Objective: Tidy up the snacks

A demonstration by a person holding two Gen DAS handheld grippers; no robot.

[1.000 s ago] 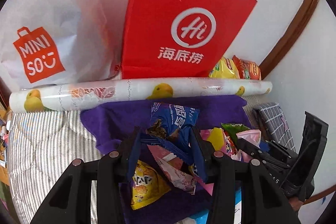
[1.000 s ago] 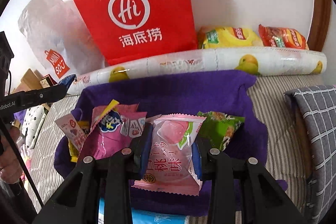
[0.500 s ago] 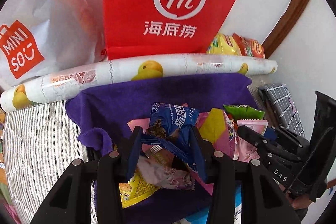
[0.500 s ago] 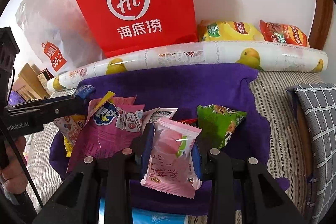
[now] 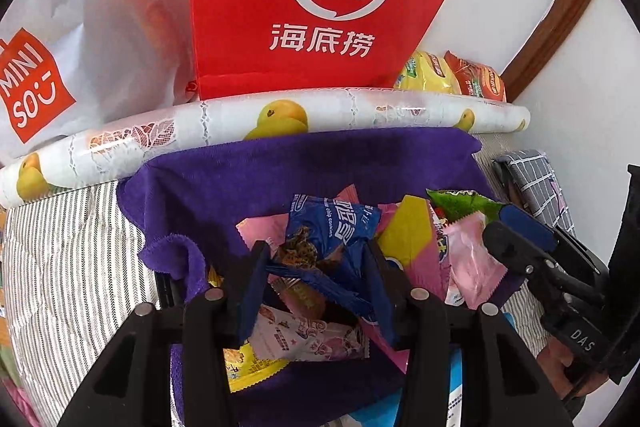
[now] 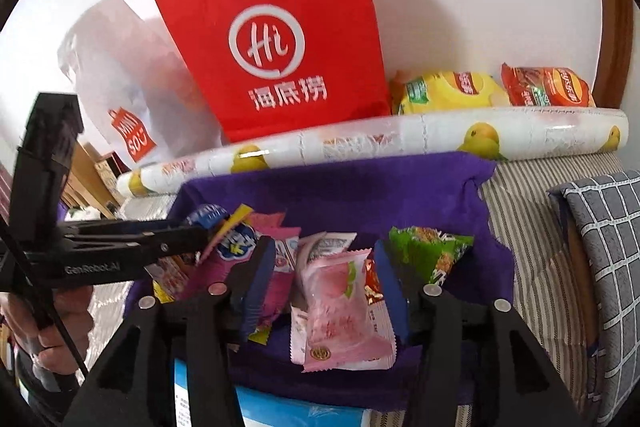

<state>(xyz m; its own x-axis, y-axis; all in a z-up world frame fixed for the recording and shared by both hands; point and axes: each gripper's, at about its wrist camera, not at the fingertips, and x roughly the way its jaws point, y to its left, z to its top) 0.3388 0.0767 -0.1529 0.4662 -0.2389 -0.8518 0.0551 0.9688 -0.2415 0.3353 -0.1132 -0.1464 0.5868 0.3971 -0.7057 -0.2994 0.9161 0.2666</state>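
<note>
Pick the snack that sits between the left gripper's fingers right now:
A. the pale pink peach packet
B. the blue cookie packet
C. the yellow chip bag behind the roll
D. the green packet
B: in the left wrist view the crumpled blue cookie packet is pinched between the fingers of the left gripper, above the other snacks on the purple cloth.

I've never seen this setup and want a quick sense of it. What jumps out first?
A big red paper bag stands against the wall behind a duck-print roll. In front, bright snack packets lie heaped on a purple towel. The left gripper pinches a blue cookie packet, and the right gripper, jaws just opened, straddles a pink peach packet.
</note>
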